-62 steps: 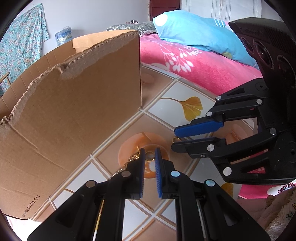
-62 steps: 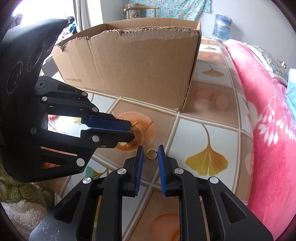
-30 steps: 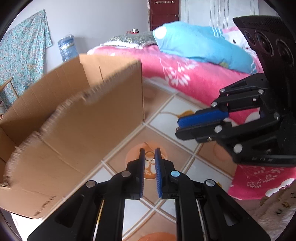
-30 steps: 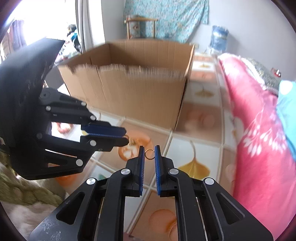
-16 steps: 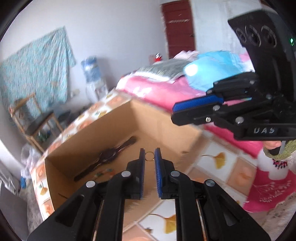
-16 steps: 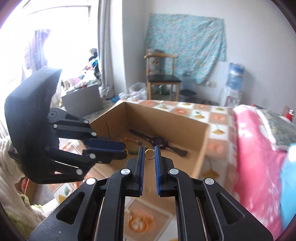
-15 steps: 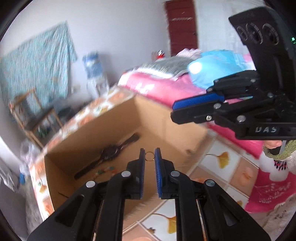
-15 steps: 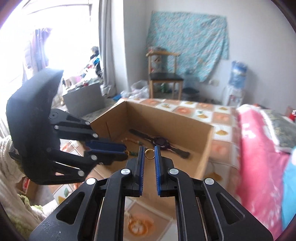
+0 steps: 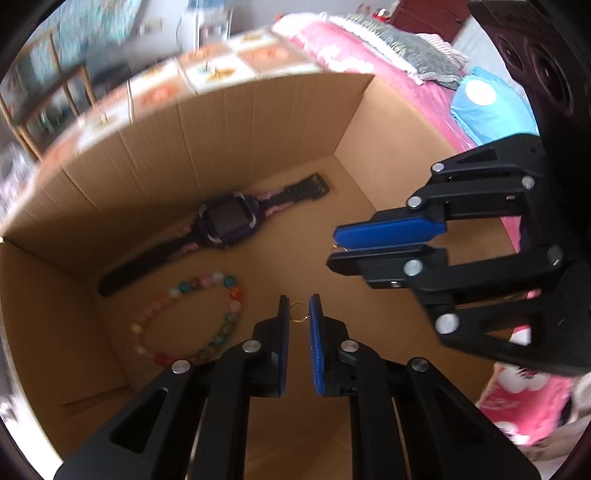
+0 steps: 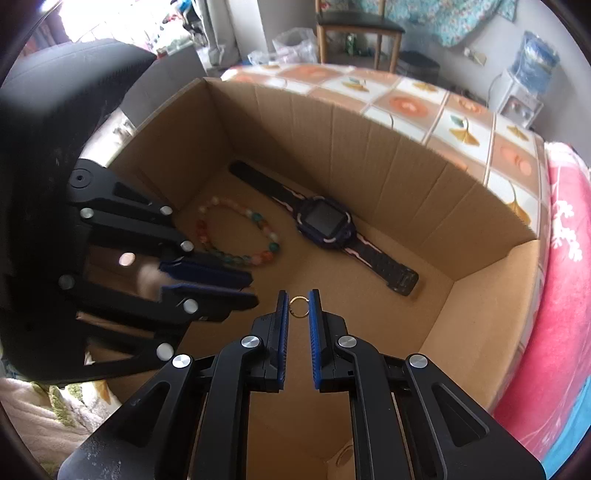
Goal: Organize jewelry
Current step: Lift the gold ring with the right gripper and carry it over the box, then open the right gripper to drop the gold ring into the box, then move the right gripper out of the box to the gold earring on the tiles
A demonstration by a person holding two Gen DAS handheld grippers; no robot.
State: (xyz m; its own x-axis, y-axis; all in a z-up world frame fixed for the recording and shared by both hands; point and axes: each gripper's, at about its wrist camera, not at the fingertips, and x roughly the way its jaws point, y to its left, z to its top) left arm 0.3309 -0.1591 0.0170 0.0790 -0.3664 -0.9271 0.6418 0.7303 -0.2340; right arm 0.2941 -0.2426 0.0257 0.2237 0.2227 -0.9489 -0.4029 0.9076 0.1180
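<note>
My left gripper (image 9: 298, 314) is shut on a small gold ring (image 9: 298, 312) and holds it above the floor of an open cardboard box (image 9: 240, 122). My right gripper (image 10: 299, 307) is shut on a second gold ring (image 10: 299, 307), also over the box (image 10: 424, 173). Each gripper shows in the other's view: the right one (image 9: 384, 242) at right, the left one (image 10: 214, 286) at left. Inside the box lie a dark purple watch (image 9: 225, 221) (image 10: 325, 221) and a coloured bead bracelet (image 9: 192, 317) (image 10: 236, 232).
The box stands on a tiled floor with orange and leaf patterns (image 10: 406, 107). A pink bed (image 10: 569, 258) with a blue pillow (image 9: 487, 107) runs beside it. A wooden chair (image 10: 358, 29) and a water dispenser (image 10: 524, 81) stand beyond.
Both grippers, each holding its ring, have lifted from the floor tiles, gone over the box wall and tilted down into the box. The watch and bracelet look much closer.
</note>
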